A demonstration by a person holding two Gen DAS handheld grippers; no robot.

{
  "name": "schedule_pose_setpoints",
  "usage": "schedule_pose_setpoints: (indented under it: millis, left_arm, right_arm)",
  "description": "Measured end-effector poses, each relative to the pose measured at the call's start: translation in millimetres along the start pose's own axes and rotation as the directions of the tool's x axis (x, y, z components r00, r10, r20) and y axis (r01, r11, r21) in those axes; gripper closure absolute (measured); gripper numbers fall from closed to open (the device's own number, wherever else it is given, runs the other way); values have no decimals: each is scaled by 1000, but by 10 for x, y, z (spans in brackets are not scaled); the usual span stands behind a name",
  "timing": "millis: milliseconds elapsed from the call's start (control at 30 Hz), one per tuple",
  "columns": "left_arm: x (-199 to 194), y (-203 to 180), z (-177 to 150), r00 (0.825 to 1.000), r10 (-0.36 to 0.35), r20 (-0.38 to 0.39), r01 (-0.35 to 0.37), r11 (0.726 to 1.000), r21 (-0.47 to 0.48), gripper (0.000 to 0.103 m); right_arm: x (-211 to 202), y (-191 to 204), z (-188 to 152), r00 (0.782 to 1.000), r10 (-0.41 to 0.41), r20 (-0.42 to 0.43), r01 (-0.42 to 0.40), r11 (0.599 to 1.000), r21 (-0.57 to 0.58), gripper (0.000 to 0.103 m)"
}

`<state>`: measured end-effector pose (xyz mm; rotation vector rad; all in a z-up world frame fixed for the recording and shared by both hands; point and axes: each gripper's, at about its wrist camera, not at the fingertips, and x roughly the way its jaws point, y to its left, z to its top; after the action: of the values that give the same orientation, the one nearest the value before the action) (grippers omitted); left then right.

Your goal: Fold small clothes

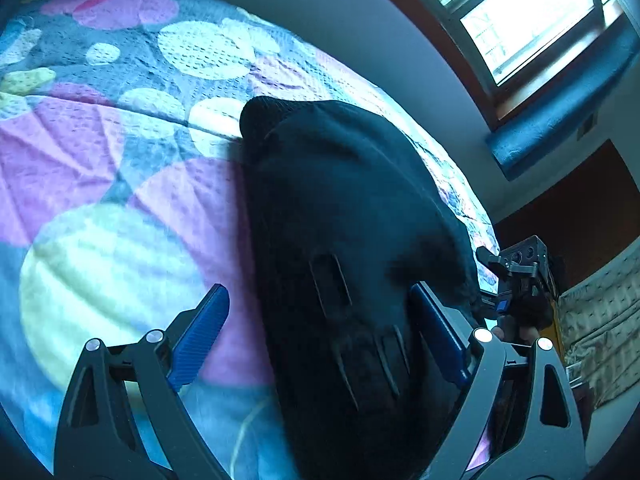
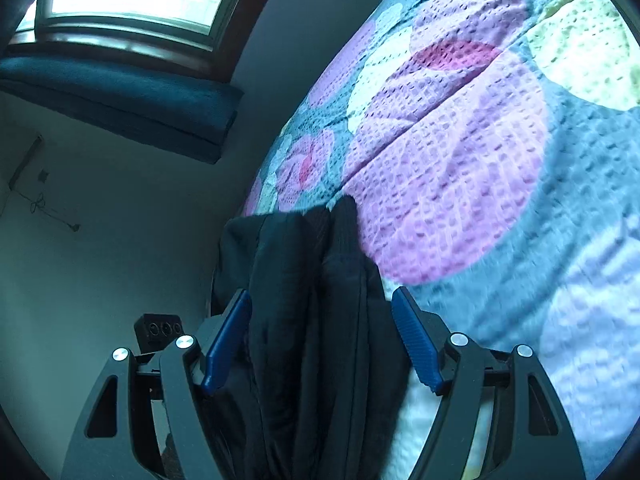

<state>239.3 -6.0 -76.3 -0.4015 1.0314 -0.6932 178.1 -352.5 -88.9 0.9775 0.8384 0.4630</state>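
Observation:
A dark, nearly black small garment (image 1: 344,216) lies on the bedspread and runs between the fingers of both grippers. My left gripper (image 1: 320,312) is open, with the garment's near end lying between its blue pads (image 1: 200,332) and against the right one. My right gripper (image 2: 322,320) is open too, with the bunched, folded cloth (image 2: 316,300) standing between its blue pads (image 2: 416,340). The right gripper's body shows in the left wrist view (image 1: 520,276) at the garment's far right side.
The bedspread (image 1: 120,168) has big pink, white and yellow circles on blue; it also shows in the right wrist view (image 2: 480,160). A wall, a window (image 1: 520,12) and a blue cushioned sill (image 2: 120,96) stand beyond the bed's edge.

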Motion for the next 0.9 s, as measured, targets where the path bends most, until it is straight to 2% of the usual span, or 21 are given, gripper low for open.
schedule_pose_setpoints:
  millis: [33,67,100,133,200,333,400,467,533,600,667,900]
  left_arm:
    - [45,3,43,1000,-6,-4,6,1000,0,15]
    - [59,-13,58,1000,-20,-1,20,1000,4,26]
    - [66,-64,70,1000,-15,8,15,1000,21,34]
    - [60,-139,66,1000,14,23,-15,998,60,43]
    - [40,-293,47,998,47,38,-52,990,133,53]
    - [-31,-413,156,993,76,95,-91,981,172,63]
    - [39,-398,184,989,108,99,-124,977,175,63]
    - [146,-376,146,987,132,88,-147,972,185,59]
    - [170,-405,80,982,154,112,-176,957,228,50]
    - [179,-452,34,975,183,124,-209,945,253,46]
    - [163,-472,33,970,208,125,-234,939,252,41]
    - [-81,-489,-171,959,248,134,-273,935,226,28]
  right_arm:
    - [51,-11,43,1000,28,-10,-28,1000,13,43]
    - [114,-8,78,999,45,-29,-45,999,18,55]
    - [157,-5,98,998,26,-49,-25,1000,16,69]
    - [192,1,103,998,19,-60,-19,1000,6,74]
    - [168,38,123,998,39,-49,-39,999,-14,82]
    - [75,273,189,996,83,20,-81,993,-83,93]
    - [136,213,238,997,74,21,-72,995,-66,93]
    - [228,52,262,1000,20,8,-20,999,-35,93]
    - [274,-106,265,1000,30,-6,-30,999,14,92]
    - [291,-220,266,999,48,-1,-47,996,74,91]
    - [295,-218,265,999,46,0,-46,996,80,89]
    - [48,-152,72,999,27,44,-30,996,80,67]
